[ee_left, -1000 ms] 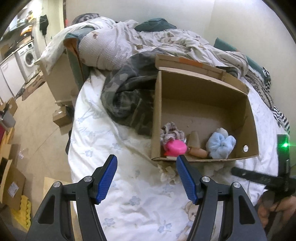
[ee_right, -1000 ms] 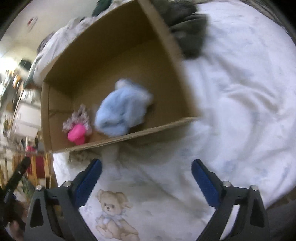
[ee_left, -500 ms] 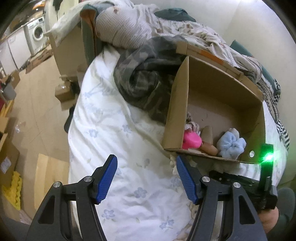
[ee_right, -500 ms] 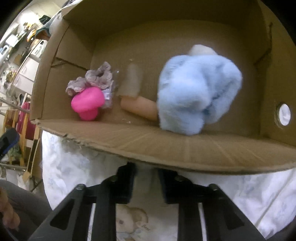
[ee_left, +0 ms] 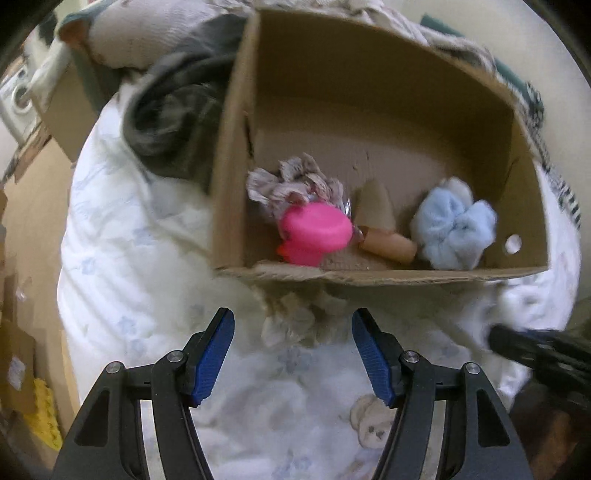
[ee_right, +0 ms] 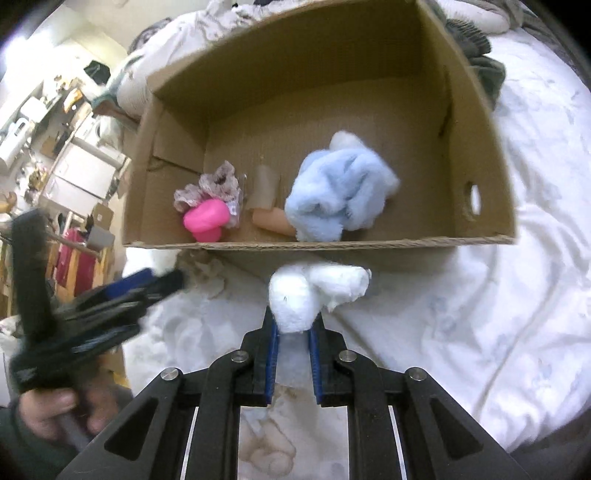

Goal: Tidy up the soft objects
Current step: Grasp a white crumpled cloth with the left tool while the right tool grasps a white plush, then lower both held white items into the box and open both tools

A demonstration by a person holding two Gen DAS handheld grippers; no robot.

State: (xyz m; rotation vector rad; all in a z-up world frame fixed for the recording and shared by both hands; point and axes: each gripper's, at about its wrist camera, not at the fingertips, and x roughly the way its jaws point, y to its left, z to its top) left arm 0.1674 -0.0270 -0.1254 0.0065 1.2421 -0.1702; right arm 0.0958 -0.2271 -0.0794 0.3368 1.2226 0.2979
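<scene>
An open cardboard box [ee_left: 369,275] [ee_right: 332,243] lies on the bed. It holds a pink rubber toy [ee_left: 314,232], a patterned scrunchie [ee_left: 291,181], a peach cylinder [ee_left: 388,245] and a light blue fluffy bundle [ee_left: 454,229] [ee_right: 340,192]. In front of the box my right gripper [ee_right: 293,328] is closing, its pads pressing a white fluffy piece [ee_right: 314,291]. My left gripper [ee_left: 292,317] stands open just above a crumpled beige cloth piece [ee_left: 291,325] on the sheet by the box's front wall. It shows blurred in the right wrist view [ee_right: 110,295].
The white printed bedsheet [ee_right: 498,295] spreads around the box. A dark camouflage blanket [ee_left: 173,110] and heaped bedding [ee_left: 147,33] lie behind and left of it. The bed's edge falls to a floor with cardboard boxes [ee_left: 22,332] at the left. A hand [ee_right: 55,410] holds the left gripper.
My right gripper went from wide open to closed on the white fluffy piece before the box. My left gripper came down and closer to the box front, over the beige cloth.
</scene>
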